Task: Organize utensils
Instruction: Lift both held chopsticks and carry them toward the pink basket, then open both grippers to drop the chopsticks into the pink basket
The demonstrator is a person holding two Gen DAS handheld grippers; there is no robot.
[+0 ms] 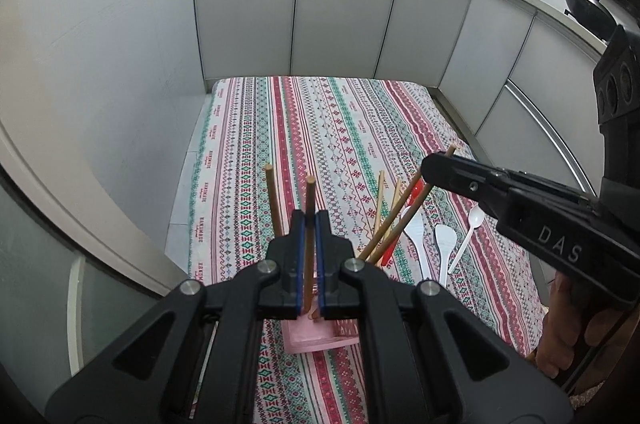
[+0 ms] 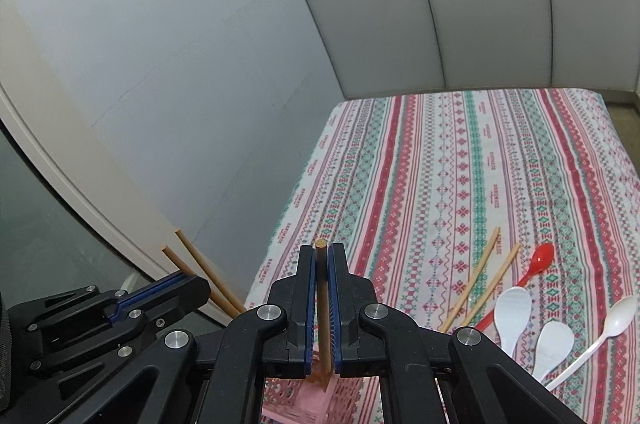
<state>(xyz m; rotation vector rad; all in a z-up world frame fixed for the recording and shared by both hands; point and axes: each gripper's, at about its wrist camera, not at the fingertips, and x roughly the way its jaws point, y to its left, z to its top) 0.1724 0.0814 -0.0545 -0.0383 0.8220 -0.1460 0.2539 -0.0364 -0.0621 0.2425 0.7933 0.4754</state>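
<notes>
Left wrist view: left gripper [image 1: 308,224] is clamped on a chopstick [image 1: 309,208]; right gripper [image 2: 322,256] (also closed) pinches another chopstick [image 2: 322,304] above the pink basket [image 2: 316,400].

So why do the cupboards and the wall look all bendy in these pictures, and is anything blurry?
Left wrist view: the fisheye lens bows the cupboard doors and darkens the corners; the left gripper and its chopstick look sharp. Right wrist view: the same curving on the wall; the tablecloth looks evenly lit, without glare, and the right gripper looms huge because it is close.
</notes>
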